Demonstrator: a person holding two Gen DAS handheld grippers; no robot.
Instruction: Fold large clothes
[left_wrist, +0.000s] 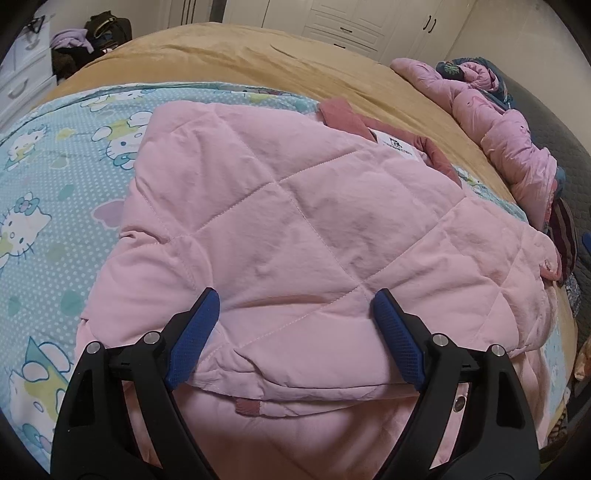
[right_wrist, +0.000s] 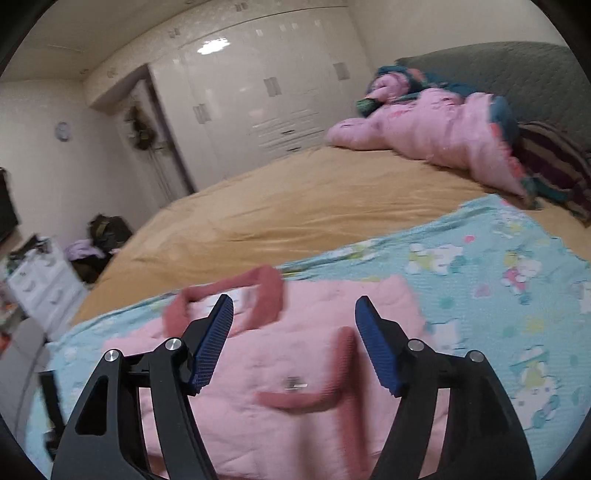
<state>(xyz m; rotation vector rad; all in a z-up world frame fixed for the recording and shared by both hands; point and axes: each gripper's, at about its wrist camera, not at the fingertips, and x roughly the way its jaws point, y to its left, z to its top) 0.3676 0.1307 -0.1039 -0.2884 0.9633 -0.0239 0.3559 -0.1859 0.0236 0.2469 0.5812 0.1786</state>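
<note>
A pink quilted jacket with a darker pink collar and a white label lies partly folded on a blue cartoon-print sheet. My left gripper is open just above the jacket's near folded edge, holding nothing. In the right wrist view the same jacket lies below my right gripper, which is open and empty over the collar and a dark pink trim with a snap.
The sheet lies on a tan bedspread. Crumpled pink bedding lies by the dark headboard. White wardrobes stand behind; a white drawer unit and dark bag stand beside the bed.
</note>
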